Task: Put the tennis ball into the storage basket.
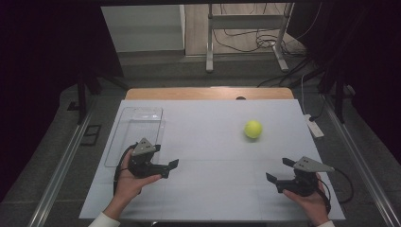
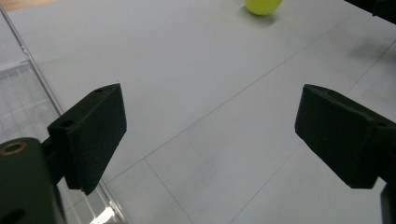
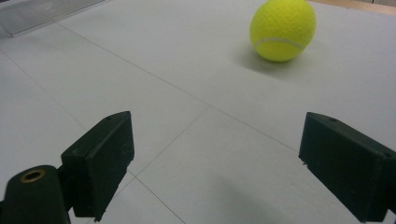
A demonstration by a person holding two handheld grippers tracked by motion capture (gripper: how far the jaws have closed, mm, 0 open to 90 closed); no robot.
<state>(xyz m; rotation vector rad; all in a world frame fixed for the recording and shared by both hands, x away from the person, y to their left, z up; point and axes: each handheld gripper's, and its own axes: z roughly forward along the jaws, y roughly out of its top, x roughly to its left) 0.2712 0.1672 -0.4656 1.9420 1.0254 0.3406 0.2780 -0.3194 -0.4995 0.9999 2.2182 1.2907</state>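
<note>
Clear plastic tray [image 1: 124, 124] at table's [image 1: 208, 198] left edge; metal stand [image 1: 246, 21] beyond.

Looking along our left tongs [image 2: 210, 135], we've got both black jaws spread wide apart with nothing between them, just the pale grey desk [image 2: 187, 70] and its thin seam lines. A yellow-green ball [image 2: 263, 5] sits way up at the top edge, well apart from the jaws. The clear plastic tray [image 2: 23, 102] runs along the left side, its rim just beside the left jaw.

Dark curtains [image 1: 42, 56] flank grey floor [image 1: 156, 71], metal stand [image 1: 246, 21] behind
</note>
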